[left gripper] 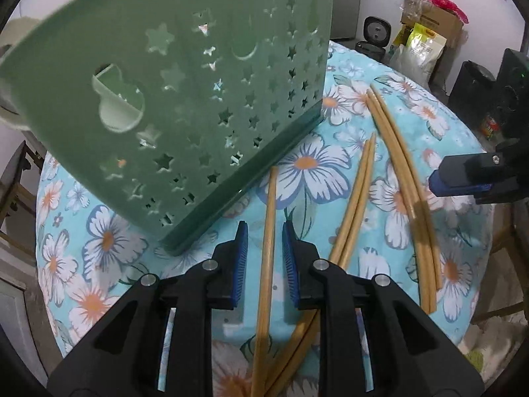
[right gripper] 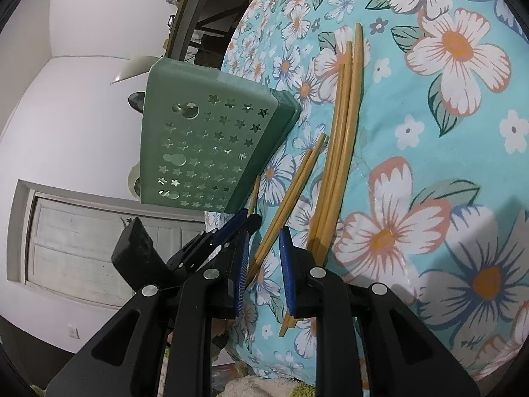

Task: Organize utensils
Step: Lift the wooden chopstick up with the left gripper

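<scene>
Left wrist view shows my left gripper (left gripper: 265, 243) slightly spread astride one chopstick (left gripper: 268, 231) lying on the floral cloth (left gripper: 330, 172) beside the green holder (left gripper: 185, 99), not pinching yet, so I judge pickup is underway: next, close and lift.

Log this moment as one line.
left hand-held gripper: open, astride single chopstick | right hand-held gripper: open over chopstick pair | green holder: upright on tablecloth
</scene>
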